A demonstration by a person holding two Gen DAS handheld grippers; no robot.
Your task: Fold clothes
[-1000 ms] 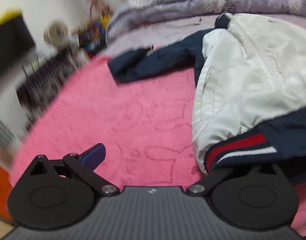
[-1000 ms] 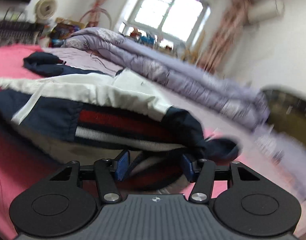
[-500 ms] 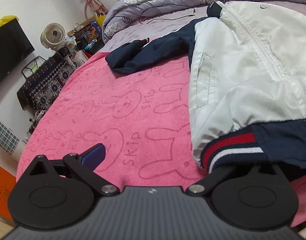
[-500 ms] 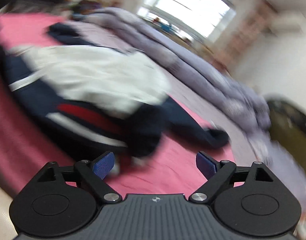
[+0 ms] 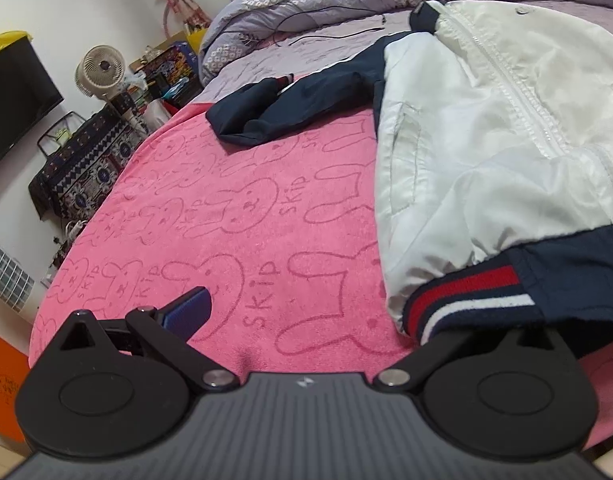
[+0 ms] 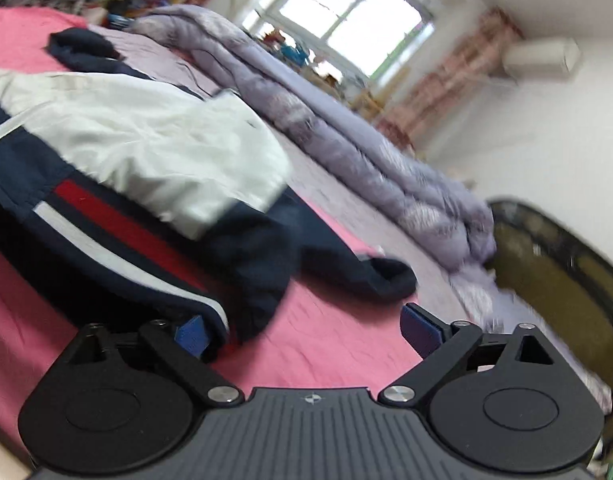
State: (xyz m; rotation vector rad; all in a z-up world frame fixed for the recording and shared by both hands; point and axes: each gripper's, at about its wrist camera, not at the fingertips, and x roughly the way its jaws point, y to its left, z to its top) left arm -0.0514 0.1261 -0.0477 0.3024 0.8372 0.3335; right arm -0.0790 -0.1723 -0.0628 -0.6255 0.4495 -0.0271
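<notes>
Now jacket (image 6: pixel 126 152) hem lies beside opening right jaws.

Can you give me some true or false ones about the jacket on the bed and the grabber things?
1. The jacket is white and navy with a red and white striped hem. True.
2. The jacket lies on a green blanket. False: it lies on a pink blanket with bunny outlines.
3. The right hand-held gripper is clamped on a sleeve. False: its jaws are opening, pads off the cloth, though the hem edge lies by one pad.
4. A navy sleeve stretches out to the jacket's side. True.
5. A round fan stands beside the bed. True.
</notes>
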